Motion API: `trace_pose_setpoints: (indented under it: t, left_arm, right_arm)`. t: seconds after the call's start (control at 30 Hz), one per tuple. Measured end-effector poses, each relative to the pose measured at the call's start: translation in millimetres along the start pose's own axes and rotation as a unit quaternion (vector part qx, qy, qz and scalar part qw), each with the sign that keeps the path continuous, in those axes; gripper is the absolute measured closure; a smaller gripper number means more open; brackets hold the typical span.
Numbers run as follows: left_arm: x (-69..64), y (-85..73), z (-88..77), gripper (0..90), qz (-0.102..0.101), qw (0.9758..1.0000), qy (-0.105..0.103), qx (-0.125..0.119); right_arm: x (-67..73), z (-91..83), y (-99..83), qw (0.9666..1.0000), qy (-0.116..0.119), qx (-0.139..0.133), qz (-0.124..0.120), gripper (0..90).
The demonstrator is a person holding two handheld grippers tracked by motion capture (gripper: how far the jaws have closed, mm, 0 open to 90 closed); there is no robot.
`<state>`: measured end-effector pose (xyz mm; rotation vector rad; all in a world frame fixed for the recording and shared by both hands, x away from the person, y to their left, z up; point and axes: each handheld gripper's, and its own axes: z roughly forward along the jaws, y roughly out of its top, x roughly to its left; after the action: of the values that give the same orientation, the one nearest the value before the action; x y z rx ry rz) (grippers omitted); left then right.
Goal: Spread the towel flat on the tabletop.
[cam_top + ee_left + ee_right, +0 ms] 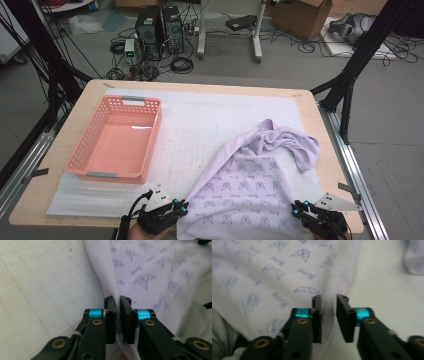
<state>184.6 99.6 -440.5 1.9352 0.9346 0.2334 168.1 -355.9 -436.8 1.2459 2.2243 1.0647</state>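
Pink basket [116,140] empty on mat [200,125]. Left gripper [117,315] clamped on lilac garment [250,180] edge; right gripper [329,317] parted around opposite hem.

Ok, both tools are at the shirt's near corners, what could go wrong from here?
The right tool has a gap between its jaws with the hem loose between them, so that corner may slip out on a lift. The left tool pinches only a thin edge of the shirt. The far sleeve is bunched and could drag.

Even soft light; gripper views blurred
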Motion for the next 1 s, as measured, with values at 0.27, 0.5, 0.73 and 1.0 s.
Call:
trace_pose_setpoints:
  t: [0.27, 0.5, 0.73, 1.0]
  left_arm:
    - [-0.7, 15.9, -0.7, 46.9, 0.012, 0.9990, 0.011, -0.042]
    - [6.8, 36.0, 11.9, 46.9, 0.006, 0.9984, 0.015, -0.054]
    - [14.3, 67.7, 36.8, 46.9, 0.010, 0.9987, 0.006, -0.050]
    - [36.0, 97.7, 61.8, 47.3, 0.015, 0.9985, -0.012, -0.051]
  right_arm:
    - [-8.5, 12.1, 15.2, 0.9988, -0.026, -0.034, 0.025, 56.0]
    - [-11.0, 39.0, 30.2, 0.9990, -0.035, -0.012, 0.024, 56.7]
    - [-24.9, 53.8, 33.3, 0.9997, -0.015, 0.019, 0.009, 86.1]
    - [-29.1, 30.6, 29.1, 0.9963, 0.002, 0.072, -0.046, 86.0]
